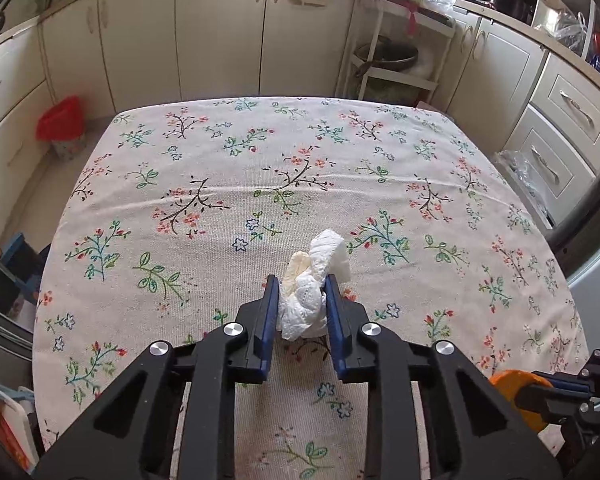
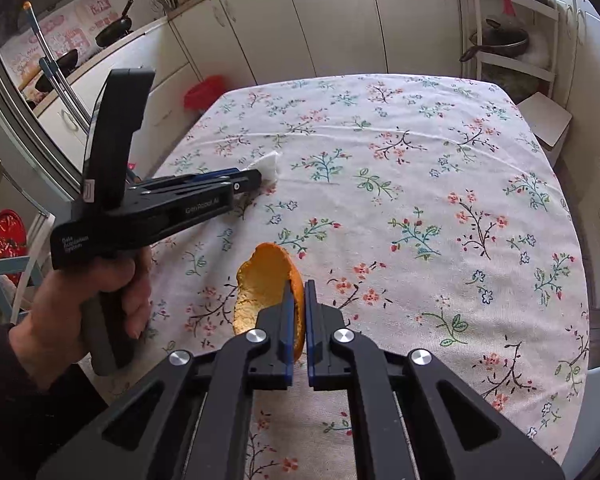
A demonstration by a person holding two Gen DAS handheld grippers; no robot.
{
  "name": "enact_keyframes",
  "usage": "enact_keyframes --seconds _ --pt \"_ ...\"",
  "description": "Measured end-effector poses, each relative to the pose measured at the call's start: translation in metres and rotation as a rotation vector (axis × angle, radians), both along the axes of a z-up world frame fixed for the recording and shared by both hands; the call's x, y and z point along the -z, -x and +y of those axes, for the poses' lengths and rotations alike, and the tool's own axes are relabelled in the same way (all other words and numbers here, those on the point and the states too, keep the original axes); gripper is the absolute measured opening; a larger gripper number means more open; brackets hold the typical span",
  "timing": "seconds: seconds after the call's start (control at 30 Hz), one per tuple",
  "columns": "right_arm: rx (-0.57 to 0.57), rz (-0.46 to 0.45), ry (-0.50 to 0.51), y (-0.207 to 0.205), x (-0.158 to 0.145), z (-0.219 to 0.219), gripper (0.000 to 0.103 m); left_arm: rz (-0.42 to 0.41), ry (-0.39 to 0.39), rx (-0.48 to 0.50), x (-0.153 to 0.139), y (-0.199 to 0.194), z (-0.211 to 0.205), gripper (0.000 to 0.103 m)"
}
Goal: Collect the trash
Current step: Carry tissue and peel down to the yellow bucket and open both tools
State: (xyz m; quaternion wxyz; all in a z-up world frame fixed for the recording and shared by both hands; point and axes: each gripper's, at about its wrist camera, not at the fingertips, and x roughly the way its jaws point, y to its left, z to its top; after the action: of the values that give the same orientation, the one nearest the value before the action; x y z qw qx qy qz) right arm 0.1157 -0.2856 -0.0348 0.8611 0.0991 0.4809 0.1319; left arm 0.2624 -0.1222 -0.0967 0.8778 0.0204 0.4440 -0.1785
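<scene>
- Left wrist view: the left gripper (image 1: 302, 296) has its blue-padded jaws clamped on a crumpled white paper towel (image 1: 314, 288), held above the floral-printed cloth-covered table (image 1: 260, 168). A small bin lined with a red bag (image 1: 62, 126) stands on the floor at 10 o'clock.
- Right wrist view: the right gripper (image 2: 299, 300) has its jaws nearly together, pinching a curved orange peel (image 2: 264, 284). The left gripper (image 2: 256, 178) sits at 10 o'clock, with the paper towel (image 2: 270, 166) at its tip.
</scene>
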Motion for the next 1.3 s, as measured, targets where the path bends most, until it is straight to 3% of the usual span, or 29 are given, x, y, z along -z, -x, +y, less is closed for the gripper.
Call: enact_keyframes --seconds 0.23,0.4,0.57,0.7,0.87,1.03,1.1,1.13,1.17,1.3 --pt "-0.025 -0.035 -0.063 0.03 -0.019 0.003 0.005 -0.004 0.054 -0.009 -0.028 0.05 0.027 0.021" --pt "-0.075 -0.044 -0.08 0.079 -0.02 0.021 0.005 -0.022 0.099 0.0 -0.05 0.12 0.047 0.021" --pt "-0.129 0.0 -0.071 0.133 -0.004 0.041 0.005 0.001 0.133 0.017 -0.053 0.194 0.064 0.021" --pt "-0.152 0.054 -0.059 0.165 0.01 0.051 0.005 0.069 0.145 0.023 -0.038 0.253 0.077 0.021" --pt "-0.188 0.107 -0.004 0.186 0.025 0.066 0.005 0.179 0.136 0.014 -0.007 0.291 0.085 0.021" --pt "-0.234 0.182 0.078 0.2 0.048 0.082 0.006 0.375 0.113 0.025 0.042 0.316 0.076 0.023" --pt "-0.248 0.234 0.113 0.201 0.064 0.088 0.015 0.454 0.105 0.02 0.062 0.32 0.074 0.025" --pt "-0.253 0.25 0.123 0.2 0.068 0.091 0.03 0.486 0.092 0.036 0.069 0.321 0.071 0.027" --pt "-0.251 0.253 0.14 0.198 0.071 0.092 0.035 0.494 0.063 0.051 0.073 0.323 0.067 0.029" --pt "-0.208 0.226 0.139 0.193 0.064 0.086 0.036 0.427 0.008 0.071 0.064 0.329 0.06 0.039"
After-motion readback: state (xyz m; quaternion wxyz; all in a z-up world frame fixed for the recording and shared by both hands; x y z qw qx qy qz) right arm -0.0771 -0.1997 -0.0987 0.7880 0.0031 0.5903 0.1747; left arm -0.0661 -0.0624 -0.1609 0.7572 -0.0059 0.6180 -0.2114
